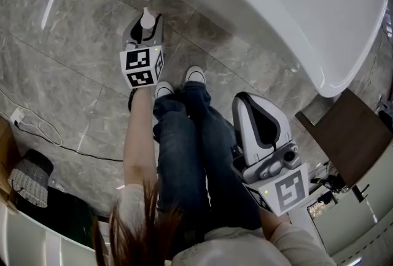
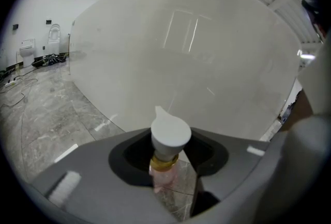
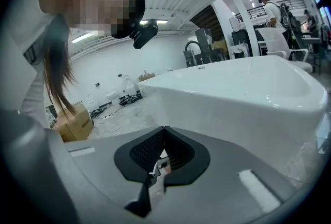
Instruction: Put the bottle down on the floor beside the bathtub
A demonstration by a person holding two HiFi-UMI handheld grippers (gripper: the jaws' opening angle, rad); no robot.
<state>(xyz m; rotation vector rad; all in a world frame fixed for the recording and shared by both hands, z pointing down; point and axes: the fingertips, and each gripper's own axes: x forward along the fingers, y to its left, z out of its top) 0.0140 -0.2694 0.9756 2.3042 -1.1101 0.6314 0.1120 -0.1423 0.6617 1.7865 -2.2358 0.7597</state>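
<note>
In the head view, the left tongs (image 1: pixel 145 30) reach down to the grey marble floor (image 1: pixel 67 62) just beside the white bathtub (image 1: pixel 295 7), with the bottle (image 1: pixel 147 15) upright at their tip, white cap on top. The bottle's base is hidden, so contact with the floor cannot be told. The right tongs (image 1: pixel 244 100) hang beside the person's jeans (image 1: pixel 190 148), well apart from the bottle. In the left gripper view, the tongs are clamped on the bottle's pinkish body below its gold collar (image 2: pixel 164 162), and the cap (image 2: pixel 169 135) stands against the tub's wall. In the right gripper view, the right tongs are together with nothing between them, the bathtub's rim beyond and a cardboard box (image 3: pixel 77 119) at the left.
</note>
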